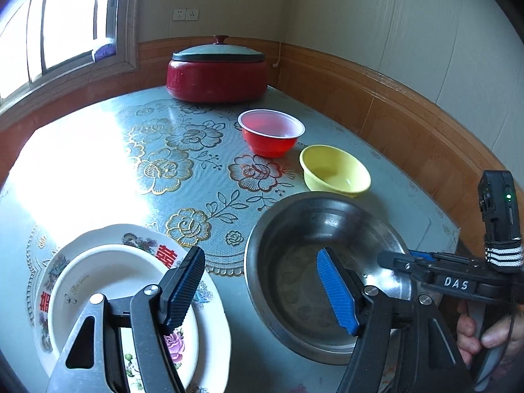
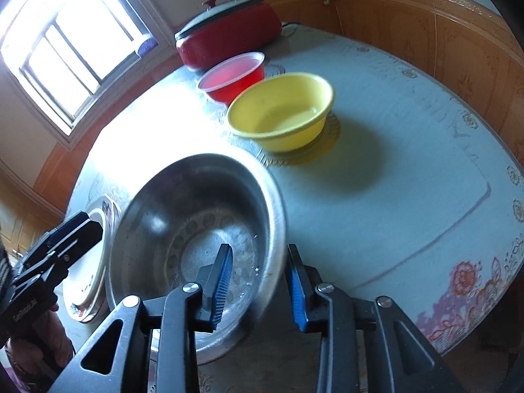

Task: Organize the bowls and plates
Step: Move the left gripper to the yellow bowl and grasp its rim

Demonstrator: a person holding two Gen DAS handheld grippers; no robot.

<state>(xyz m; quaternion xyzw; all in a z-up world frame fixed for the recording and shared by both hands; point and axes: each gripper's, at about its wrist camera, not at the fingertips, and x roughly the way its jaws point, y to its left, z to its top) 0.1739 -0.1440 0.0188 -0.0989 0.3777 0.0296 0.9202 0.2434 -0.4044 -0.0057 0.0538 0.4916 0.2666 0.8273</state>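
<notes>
Steel basin (image 2: 196, 239): rim sits between your right gripper (image 2: 258, 288) parted fingers, ungripped; left gripper (image 1: 262, 294) open, empty; withdrawing carelessly may snag and tip it.

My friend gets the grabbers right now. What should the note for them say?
Left gripper: open, empty, above the white plate stacked on the flowered plate.
Right gripper: open, straddling the near rim of the big steel bowl, not squeezing it.
The yellow plastic bowl and the red plastic bowl stand apart on the table, in front of the red lidded pot.
Done: plates stacked.
Left: probably nest the three bowls.
</notes>
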